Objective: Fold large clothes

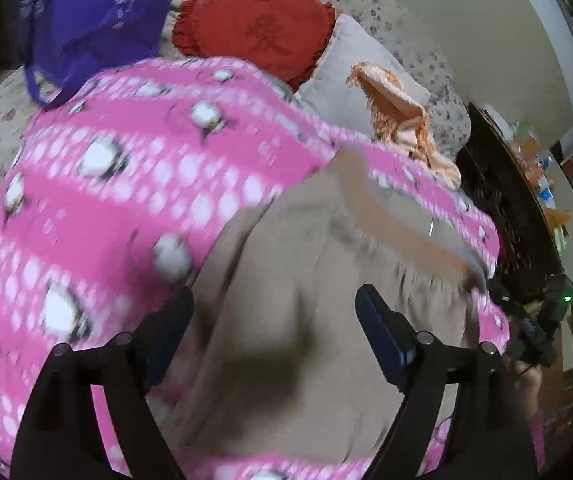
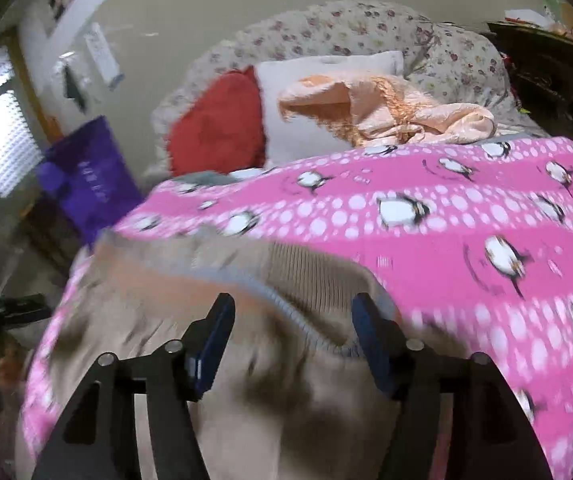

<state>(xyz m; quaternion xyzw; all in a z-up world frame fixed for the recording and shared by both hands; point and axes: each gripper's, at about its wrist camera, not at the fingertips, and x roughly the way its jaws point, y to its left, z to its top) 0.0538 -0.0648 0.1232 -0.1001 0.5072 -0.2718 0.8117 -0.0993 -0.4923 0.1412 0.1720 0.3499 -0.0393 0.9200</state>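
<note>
A beige knit sweater (image 1: 306, 280) with a grey-edged ribbed band lies on a pink penguin-print blanket (image 1: 106, 200). My left gripper (image 1: 274, 320) is open just above the sweater, holding nothing. In the right wrist view the same sweater (image 2: 246, 392) lies on the blanket (image 2: 466, 220). Its ribbed band (image 2: 310, 276) runs between my fingers. My right gripper (image 2: 290, 332) is open above it and holds nothing. Both views are motion-blurred.
A red heart cushion (image 1: 254, 32), a white pillow (image 1: 362, 72) and a peach garment (image 2: 386, 112) lie at the bed's far end. A purple bag (image 1: 90, 12) stands at the left. A dark wooden cabinet (image 1: 502, 200) borders the right side.
</note>
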